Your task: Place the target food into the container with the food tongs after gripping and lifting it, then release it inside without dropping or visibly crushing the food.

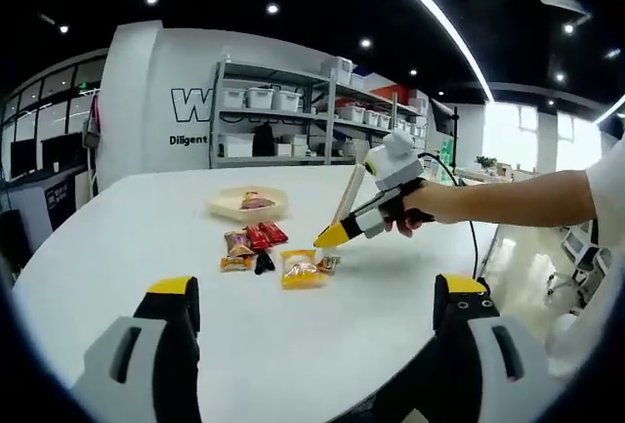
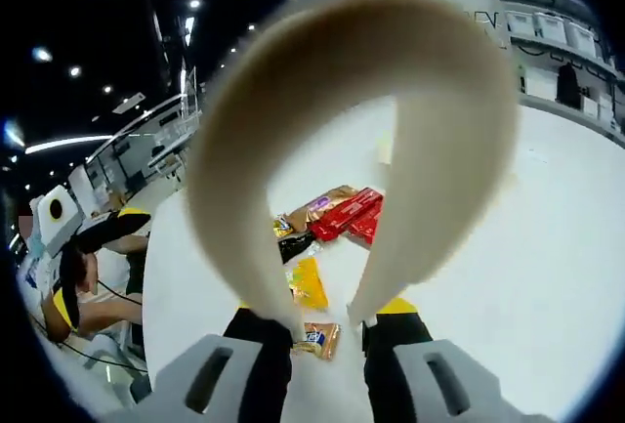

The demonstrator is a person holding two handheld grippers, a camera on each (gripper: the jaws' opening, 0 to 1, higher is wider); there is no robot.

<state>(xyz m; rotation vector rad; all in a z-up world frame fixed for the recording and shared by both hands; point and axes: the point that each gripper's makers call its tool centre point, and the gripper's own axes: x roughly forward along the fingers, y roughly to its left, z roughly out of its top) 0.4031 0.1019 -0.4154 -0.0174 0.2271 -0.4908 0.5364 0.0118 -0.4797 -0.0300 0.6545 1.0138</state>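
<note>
My right gripper (image 2: 327,317) is shut on beige food tongs (image 2: 430,149), whose looped arms run down between its jaws. The tong tips stand apart, just above a small orange snack packet (image 2: 318,338) on the white table. A yellow packet (image 2: 308,282) and red packets (image 2: 348,212) lie beyond it. In the left gripper view the right gripper (image 1: 344,232) reaches in from the right with the tongs (image 1: 349,191), tips down at the small packet (image 1: 329,264). Behind the heap stands a shallow beige container (image 1: 223,207) with one packet (image 1: 256,201) in it. My left gripper (image 1: 317,296) is open and holds nothing.
A brown packet (image 1: 237,244), a dark one (image 1: 264,262), red ones (image 1: 266,235) and a yellow one (image 1: 301,270) lie clustered mid-table. The white table (image 1: 127,247) has bare room all round. Shelves with white bins (image 1: 283,110) stand behind. A person's arm (image 1: 518,198) comes from the right.
</note>
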